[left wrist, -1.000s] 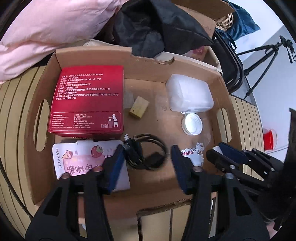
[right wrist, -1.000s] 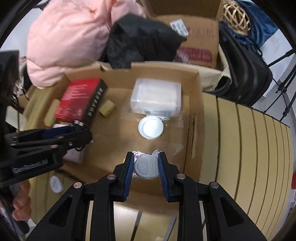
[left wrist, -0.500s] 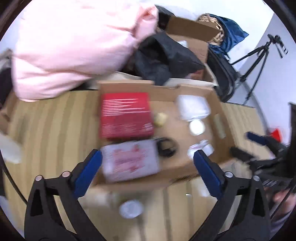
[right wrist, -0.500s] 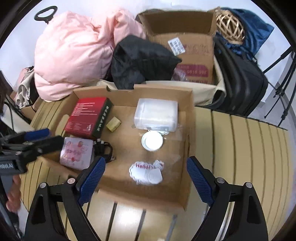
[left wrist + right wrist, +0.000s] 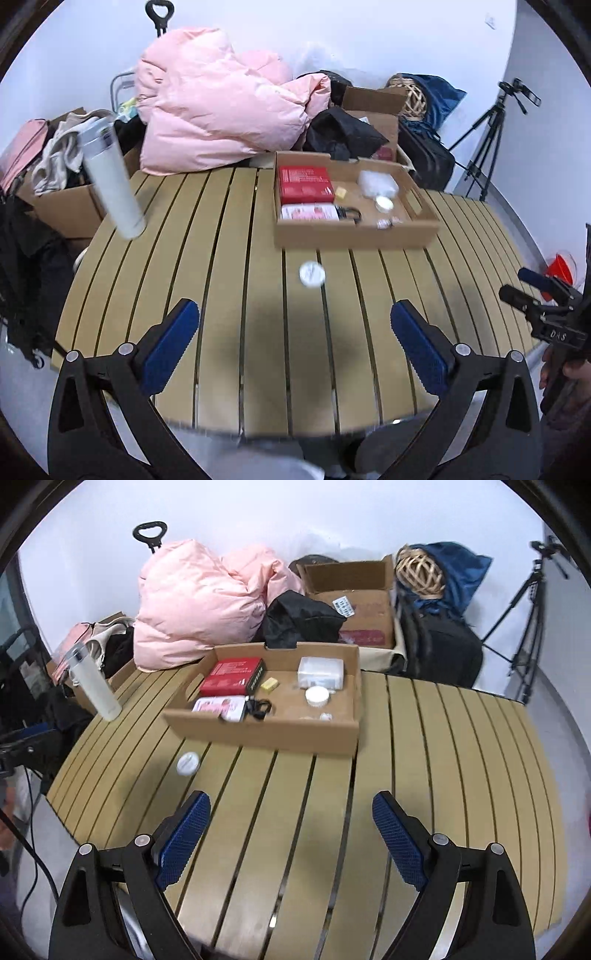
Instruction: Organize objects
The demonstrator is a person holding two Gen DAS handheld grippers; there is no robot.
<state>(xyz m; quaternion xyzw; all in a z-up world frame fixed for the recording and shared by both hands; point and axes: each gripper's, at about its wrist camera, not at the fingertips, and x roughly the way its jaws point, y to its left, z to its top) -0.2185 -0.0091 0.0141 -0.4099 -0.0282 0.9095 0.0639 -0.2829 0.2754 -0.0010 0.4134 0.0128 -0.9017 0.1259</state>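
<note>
Both tools have pulled right back from the cardboard tray [image 5: 258, 734], which now sits small in the upper middle of each view instead of filling it. Left gripper [image 5: 295, 343] is spread wide and empty over the slatted table [image 5: 229, 295]; right gripper [image 5: 291, 834] likewise gapes, having let go of the round white piece it pinched a second ago. A white disc [image 5: 188, 763] lies on the slats just outside the tray's near wall, centre-left in the right view

box [image 5: 266, 734]: plain brown cardboard
packet [image 5: 232, 676] in box: red, white print
table [image 5: 424, 760] under box: tan slats, dark gaps
disc [image 5: 187, 763] before box: white
</note>
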